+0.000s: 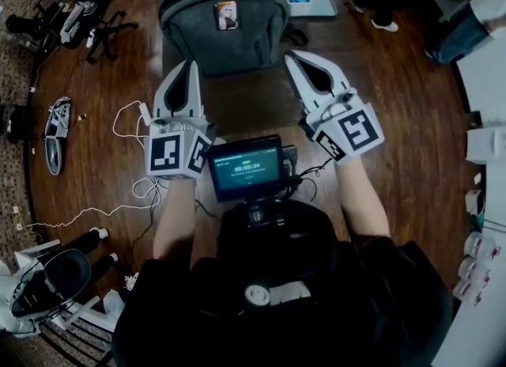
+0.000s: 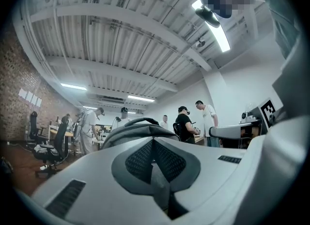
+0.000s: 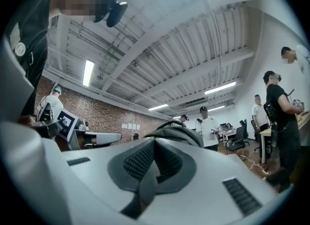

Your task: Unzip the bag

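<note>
Jaws on both tools were pressed together with nothing between them: the left gripper (image 1: 190, 66) and the right gripper (image 1: 294, 57) each showed its 2 halves meeting along 1 seam, empty. We held both in the air just short of the grey bag (image 1: 198, 33). It stood upright on the desk (image 1: 253, 104) ahead of us, with a small picture patch (image 1: 227, 15) on the side we could see.

No zip looked opened from here, so we judged the task to be at its start, in the approach. The next move would call for finding a zip pull near the top of the bag, spreading 1 pair of jaws round it, and likely steadying the bag with the other. We could not make out any pull in these frames.

Only the head view gave the layout: both grippers side by side, the bag beyond their tips, and the small screen (image 1: 245, 169) at our chest. The 2 gripper views looked level instead, showing the carry handle (image 3: 177, 132) arching above the jaw tips and people (image 2: 203, 122) standing in the room behind, which the head view missed.
</note>
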`<state>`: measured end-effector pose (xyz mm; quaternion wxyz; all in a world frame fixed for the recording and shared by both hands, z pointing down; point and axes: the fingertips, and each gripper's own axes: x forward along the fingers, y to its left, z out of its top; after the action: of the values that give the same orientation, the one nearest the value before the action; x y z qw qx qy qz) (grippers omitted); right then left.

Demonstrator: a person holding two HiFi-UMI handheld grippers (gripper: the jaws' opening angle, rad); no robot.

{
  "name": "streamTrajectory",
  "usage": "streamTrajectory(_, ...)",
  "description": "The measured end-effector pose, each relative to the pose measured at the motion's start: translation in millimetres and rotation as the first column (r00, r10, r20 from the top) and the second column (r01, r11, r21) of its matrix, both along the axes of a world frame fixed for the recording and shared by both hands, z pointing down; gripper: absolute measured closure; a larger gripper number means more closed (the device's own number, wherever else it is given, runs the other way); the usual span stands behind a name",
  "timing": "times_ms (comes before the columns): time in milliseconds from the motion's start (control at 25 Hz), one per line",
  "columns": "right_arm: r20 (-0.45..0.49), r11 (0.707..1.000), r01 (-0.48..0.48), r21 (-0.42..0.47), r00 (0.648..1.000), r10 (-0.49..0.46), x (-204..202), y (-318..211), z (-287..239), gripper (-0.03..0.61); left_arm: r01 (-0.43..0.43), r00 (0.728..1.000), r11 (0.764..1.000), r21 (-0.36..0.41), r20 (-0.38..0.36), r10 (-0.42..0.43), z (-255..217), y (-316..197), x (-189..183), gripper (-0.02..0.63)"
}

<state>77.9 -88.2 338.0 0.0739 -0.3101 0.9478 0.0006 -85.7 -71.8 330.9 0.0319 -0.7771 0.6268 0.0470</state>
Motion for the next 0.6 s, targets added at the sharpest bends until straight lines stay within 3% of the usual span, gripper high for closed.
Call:
streamTrajectory(360,-0.019,0.999,-0.024,0.021,1.0,0.024,-23.6,12.4,-11.0,0.569,-0.033,0.999,0.999,0.015,-0.005,0.033,-7.1,7.9,-18.7,0.612)
streamTrajectory(600,-0.032,0.999,-0.031,0.025,0.999,0.032,-29.7,15.3,-9.8,0.569,-0.056,0.998,0.998,0.017,0.029,0.056,-6.8,9.6,-15.3,0.612)
